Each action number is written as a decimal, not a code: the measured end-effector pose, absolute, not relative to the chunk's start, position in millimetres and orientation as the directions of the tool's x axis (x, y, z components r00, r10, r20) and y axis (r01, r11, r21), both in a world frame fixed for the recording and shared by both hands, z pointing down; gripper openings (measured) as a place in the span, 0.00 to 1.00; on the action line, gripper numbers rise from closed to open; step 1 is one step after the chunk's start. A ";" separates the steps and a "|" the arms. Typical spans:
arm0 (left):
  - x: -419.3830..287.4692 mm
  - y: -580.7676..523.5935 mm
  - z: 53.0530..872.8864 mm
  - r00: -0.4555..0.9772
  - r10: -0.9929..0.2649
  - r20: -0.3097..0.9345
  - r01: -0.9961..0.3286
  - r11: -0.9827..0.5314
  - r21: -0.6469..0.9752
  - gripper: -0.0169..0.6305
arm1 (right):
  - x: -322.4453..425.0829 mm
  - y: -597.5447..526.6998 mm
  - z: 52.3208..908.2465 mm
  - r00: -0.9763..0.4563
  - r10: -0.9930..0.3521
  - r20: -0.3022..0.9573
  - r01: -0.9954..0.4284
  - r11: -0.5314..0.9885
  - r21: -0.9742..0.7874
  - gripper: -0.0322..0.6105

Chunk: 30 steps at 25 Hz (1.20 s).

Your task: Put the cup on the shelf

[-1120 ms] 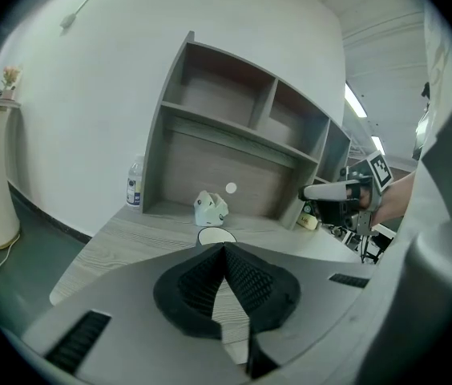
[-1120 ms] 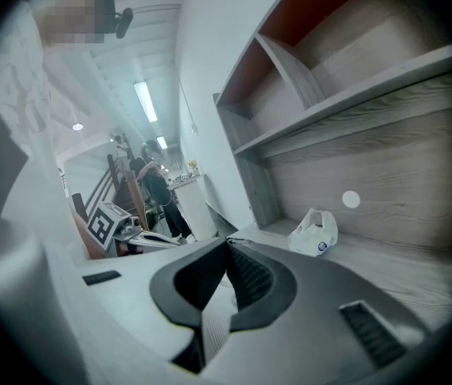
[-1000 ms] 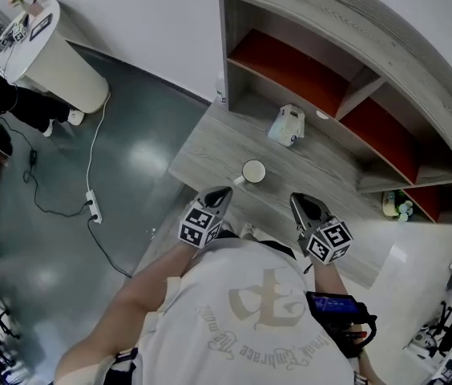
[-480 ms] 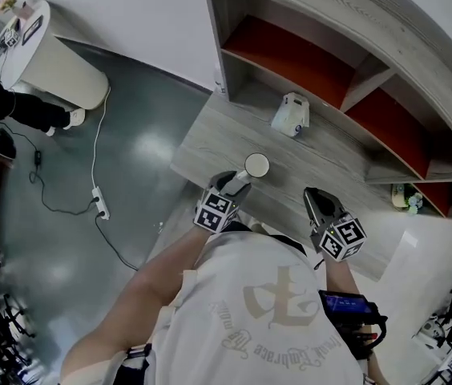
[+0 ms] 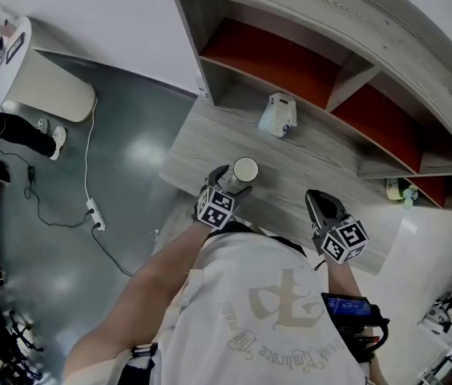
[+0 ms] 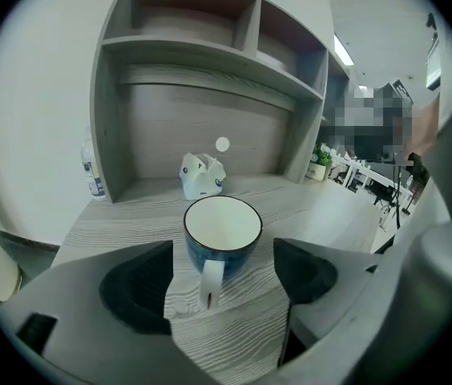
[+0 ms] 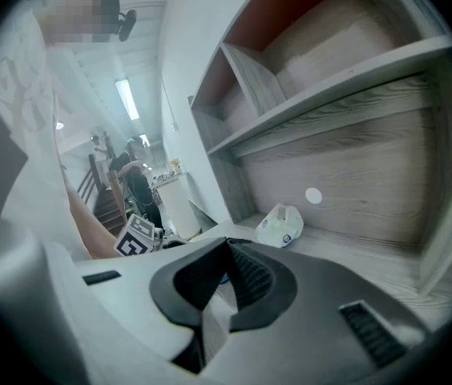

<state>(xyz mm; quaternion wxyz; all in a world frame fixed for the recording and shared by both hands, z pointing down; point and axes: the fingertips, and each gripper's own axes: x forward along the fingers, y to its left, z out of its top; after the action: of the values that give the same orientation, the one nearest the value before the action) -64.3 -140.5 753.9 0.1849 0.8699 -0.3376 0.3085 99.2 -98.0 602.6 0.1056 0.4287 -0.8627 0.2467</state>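
Opening just now, the left gripper's (image 6: 223, 247) jaws stand spread either side of the cup (image 6: 222, 224), untouched.

Cool, even indoor light fills all three views, and shadows stay soft and faint. In the head view the glossy grey-green floor (image 5: 142, 152) carries a pale, diffuse glare patch, and the wide lens bows the grey wood-grain shelf unit (image 5: 386, 22) into an arc. Both gripper views sit inside a round black vignette, with lines bending toward the rim. A long ceiling strip light (image 6: 342, 50) burns white in the left gripper view, and a second strip light (image 7: 126, 99) does so in the right. The grey left tool (image 6: 223, 247) and grey right tool (image 7: 228, 243) blur near the lens. The white inside of the blue ceramic cup (image 6: 222, 223) is bright and sharp.
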 end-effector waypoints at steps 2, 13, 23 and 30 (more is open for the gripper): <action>-60.9 -145.5 758.5 0.580 -0.469 0.667 -0.699 -0.707 0.111 0.66 | 105.4 -96.8 603.6 -0.598 -0.693 0.402 -0.801 0.499 -0.331 0.06; -33.8 -164.6 773.8 0.572 -0.461 0.679 -0.683 -0.725 0.083 0.69 | 124.4 -107.9 611.7 -0.582 -0.689 0.432 -0.813 0.476 -0.336 0.06; -34.5 -167.4 782.2 0.562 -0.461 0.686 -0.679 -0.731 0.066 0.66 | 120.4 -125.1 617.6 -0.600 -0.671 0.435 -0.800 0.491 -0.345 0.06; -33.9 -162.7 781.6 0.567 -0.441 0.696 -0.669 -0.739 0.077 0.65 | 121.9 -129.5 620.1 -0.601 -0.671 0.434 -0.799 0.486 -0.355 0.06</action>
<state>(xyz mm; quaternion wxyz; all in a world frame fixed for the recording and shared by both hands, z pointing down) -33.9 -162.7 781.6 0.1684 0.8690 -0.3193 0.3383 121.9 -129.5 620.1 0.1190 0.4307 -0.8536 0.2678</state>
